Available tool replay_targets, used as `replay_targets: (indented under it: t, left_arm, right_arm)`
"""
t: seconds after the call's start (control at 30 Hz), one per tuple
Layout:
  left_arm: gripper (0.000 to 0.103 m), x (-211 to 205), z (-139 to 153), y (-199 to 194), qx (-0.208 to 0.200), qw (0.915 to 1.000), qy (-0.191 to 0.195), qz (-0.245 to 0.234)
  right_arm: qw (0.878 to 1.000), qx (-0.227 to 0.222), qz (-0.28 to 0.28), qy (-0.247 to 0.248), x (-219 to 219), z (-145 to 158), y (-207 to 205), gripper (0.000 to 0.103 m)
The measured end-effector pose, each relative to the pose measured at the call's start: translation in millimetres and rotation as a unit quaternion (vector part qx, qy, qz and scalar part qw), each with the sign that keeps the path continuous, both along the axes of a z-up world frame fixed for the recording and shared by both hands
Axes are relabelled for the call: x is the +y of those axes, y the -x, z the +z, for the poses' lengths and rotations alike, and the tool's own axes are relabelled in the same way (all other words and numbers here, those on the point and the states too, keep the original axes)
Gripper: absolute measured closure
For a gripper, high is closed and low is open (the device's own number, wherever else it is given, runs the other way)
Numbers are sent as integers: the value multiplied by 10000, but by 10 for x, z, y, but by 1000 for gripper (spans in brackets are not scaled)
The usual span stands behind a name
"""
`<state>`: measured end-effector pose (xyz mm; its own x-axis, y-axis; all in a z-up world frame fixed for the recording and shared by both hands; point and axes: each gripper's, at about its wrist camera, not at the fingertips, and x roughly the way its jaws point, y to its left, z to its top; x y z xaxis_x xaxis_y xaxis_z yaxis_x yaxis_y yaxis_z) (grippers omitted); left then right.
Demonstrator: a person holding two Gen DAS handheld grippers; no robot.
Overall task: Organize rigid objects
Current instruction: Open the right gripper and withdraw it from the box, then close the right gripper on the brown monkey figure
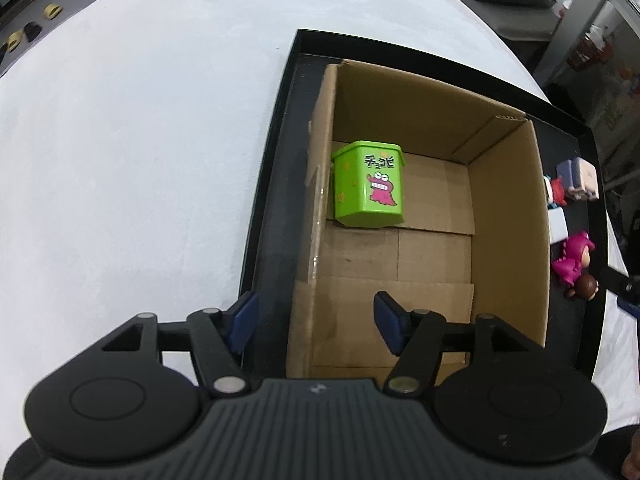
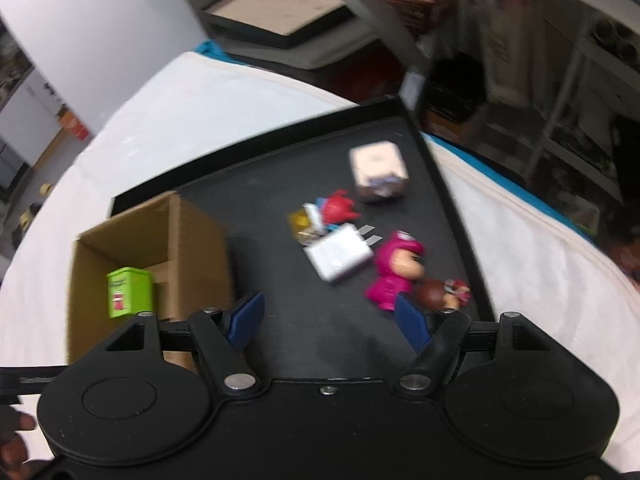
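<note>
A green tin [image 1: 368, 185] with a pink crocodile print stands in the far left corner of an open cardboard box [image 1: 508, 216]; in the right wrist view the green tin [image 2: 129, 291] and the cardboard box [image 2: 192, 248] show at the left. My left gripper [image 1: 316, 322] hangs open above the box's near left wall, nothing between its blue pads. My right gripper [image 2: 329, 316] is open over the black tray [image 2: 260, 184], empty. Ahead of it lie a pink figurine [image 2: 394, 270], a brown-haired figurine [image 2: 442, 292], a white charger [image 2: 340, 256], a red toy [image 2: 338, 210] and a pale cube [image 2: 378, 172].
The tray [image 1: 276, 200] rests on a white cloth-covered table [image 1: 120, 160]. In the left wrist view the pink figurine [image 1: 574, 260], the red toy [image 1: 556, 192] and the pale cube [image 1: 582, 178] lie right of the box. Another flat box [image 2: 280, 16] and shelving stand beyond the table.
</note>
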<state>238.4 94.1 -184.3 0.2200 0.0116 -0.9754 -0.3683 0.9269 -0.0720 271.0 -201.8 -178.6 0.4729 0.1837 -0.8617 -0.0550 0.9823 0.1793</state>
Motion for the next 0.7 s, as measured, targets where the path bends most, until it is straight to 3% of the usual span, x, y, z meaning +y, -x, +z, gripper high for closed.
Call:
replay_targets:
  t: [0.3, 0.43, 0.7]
  left_arm:
    - [40, 59, 6, 70, 120, 9987, -175, 459]
    - [40, 64, 29, 70, 145, 9980, -279, 555]
    - [40, 94, 81, 71, 147, 9966, -418, 692]
  right_arm:
    - [9971, 389, -634, -127, -399, -506, -101, 33]
    - [9947, 517, -841, -281, -505, -683, -141, 41]
    - [9954, 442, -758, -373, -501, -804, -270, 41]
